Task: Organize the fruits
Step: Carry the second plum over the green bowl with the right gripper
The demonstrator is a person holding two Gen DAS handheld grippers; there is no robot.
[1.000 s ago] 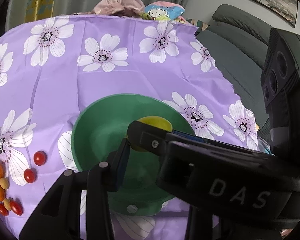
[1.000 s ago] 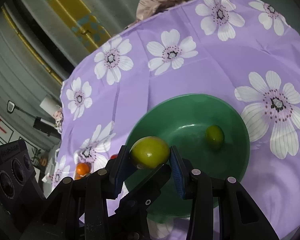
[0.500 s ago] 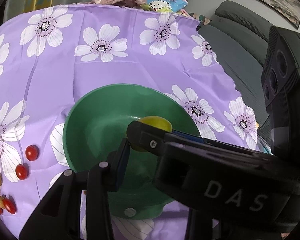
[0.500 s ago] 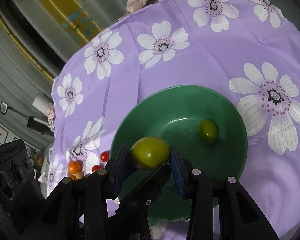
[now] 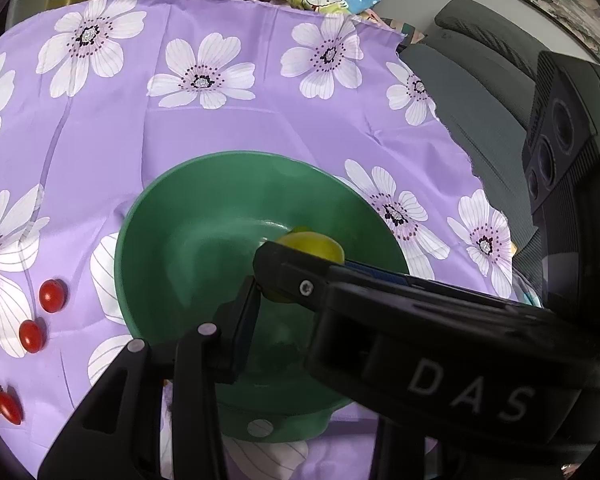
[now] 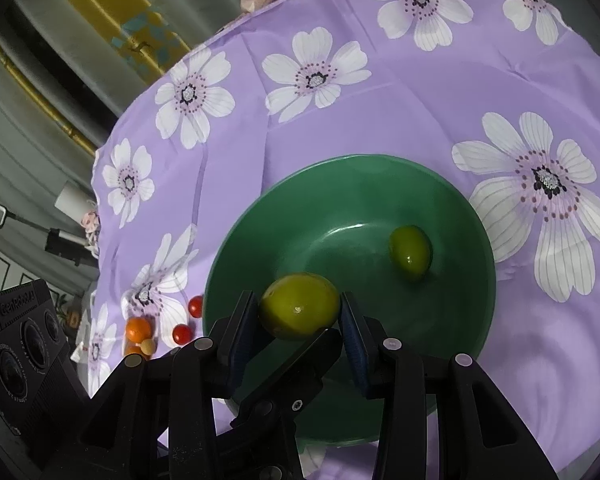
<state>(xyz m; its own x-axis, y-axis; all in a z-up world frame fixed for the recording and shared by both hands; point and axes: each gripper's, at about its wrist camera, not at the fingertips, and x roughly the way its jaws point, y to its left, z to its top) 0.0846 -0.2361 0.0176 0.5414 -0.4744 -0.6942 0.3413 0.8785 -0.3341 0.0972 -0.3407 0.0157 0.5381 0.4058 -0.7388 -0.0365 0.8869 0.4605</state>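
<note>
Small fruit, far left: red tomatoes and orange/tan pieces lie loose on the purple flowered cloth, left of the bowl, apart from its rim. Right cam shows same cluster just beside the bowl's left edge.
Bowl: green bowl upright on cloth, mid-frame in both views.
Left claw: over the bowl's near side. Only one finger seen clearly; the other is hidden behind the crossing right tool. Released or clenched: cannot tell.
Right claw: clenched on a green lime, pads touching its left and right ends. Held above the bowl's near-left interior, not touching the bowl floor as far as visible.
Held lime, axis: long axis runs L-R, across the fingers, roughly level. In left cam it shows as a yellow-green lump behind the black finger.
Second lime: resting inside bowl, right of centre, well apart from the held one. Long axis tilted, upper-left to lower-right.
Far right: grey sofa beyond cloth edge.
</note>
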